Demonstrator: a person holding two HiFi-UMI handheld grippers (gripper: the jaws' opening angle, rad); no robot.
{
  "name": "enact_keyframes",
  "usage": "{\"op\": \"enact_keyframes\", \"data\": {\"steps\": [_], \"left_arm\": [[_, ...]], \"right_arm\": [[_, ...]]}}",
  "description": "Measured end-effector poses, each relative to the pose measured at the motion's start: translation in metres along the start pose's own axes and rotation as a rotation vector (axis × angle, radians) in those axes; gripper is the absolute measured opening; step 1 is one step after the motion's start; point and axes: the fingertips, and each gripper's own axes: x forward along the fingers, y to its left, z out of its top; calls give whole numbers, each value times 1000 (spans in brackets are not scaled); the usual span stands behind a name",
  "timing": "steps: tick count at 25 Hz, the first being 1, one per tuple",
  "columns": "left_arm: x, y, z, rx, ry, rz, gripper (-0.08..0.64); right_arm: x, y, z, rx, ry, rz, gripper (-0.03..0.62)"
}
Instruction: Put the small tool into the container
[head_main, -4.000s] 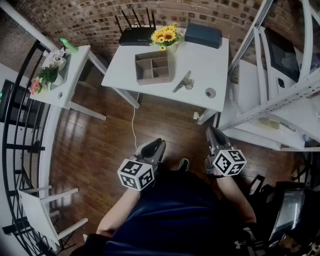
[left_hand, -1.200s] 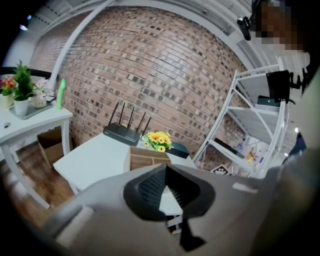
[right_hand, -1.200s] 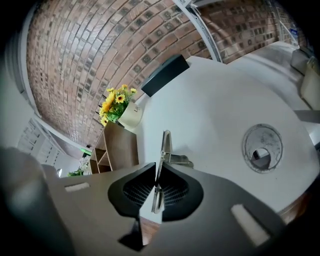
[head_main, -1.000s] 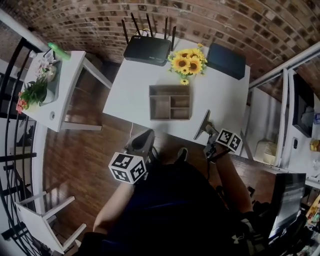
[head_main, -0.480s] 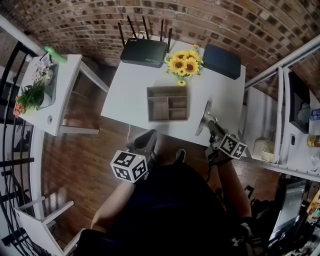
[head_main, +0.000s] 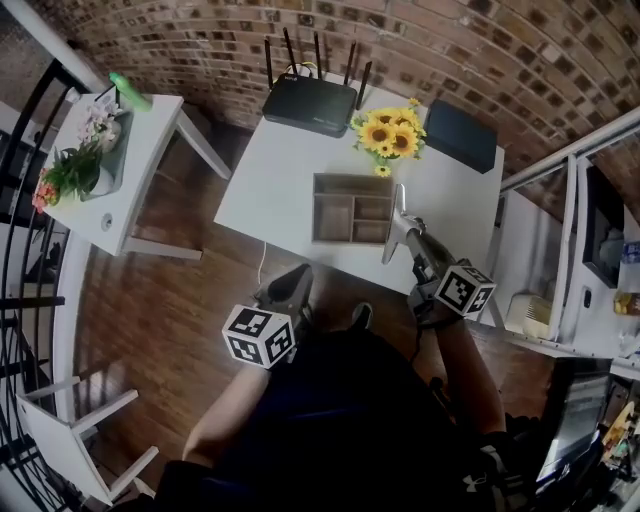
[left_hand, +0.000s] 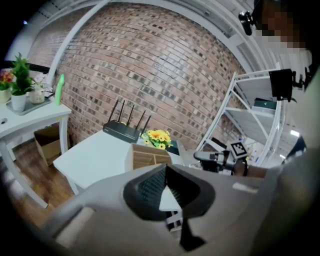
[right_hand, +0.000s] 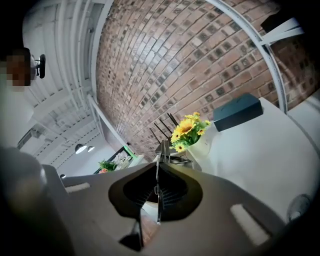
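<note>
Just at the container's (head_main: 352, 208) 3 o'clock side, your right gripper (head_main: 411, 242) has its fingers clamped on the small tool (head_main: 399, 205), whose long axis points toward 12 o'clock. Your left gripper's (head_main: 293, 284) fingers are together, empty.

The thin grey metal tool (head_main: 398, 212) hovers just right of the wooden compartmented container (head_main: 352, 178).

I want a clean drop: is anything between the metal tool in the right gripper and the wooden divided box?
Nothing visible does. The thin grey metal tool, clamped in the right gripper, hangs at the right edge of the brown wooden compartment box; the yellow sunflowers stand behind the box, off that path.
</note>
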Motion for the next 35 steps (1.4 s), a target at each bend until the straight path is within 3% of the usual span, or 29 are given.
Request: {"op": "enact_keyframes", "data": {"steps": [16,24,35], "left_arm": [[-54,51,3,-59,-73,162,3],[-76,75,1,-80,-79,223,5],[-87,92,3,-74,-40,236,3]], "right_arm": [[77,46,-1,-100,45,88,18],[106,68,-11,-257,33,84,18],[123,70,-47,-458,79,45,18]]}}
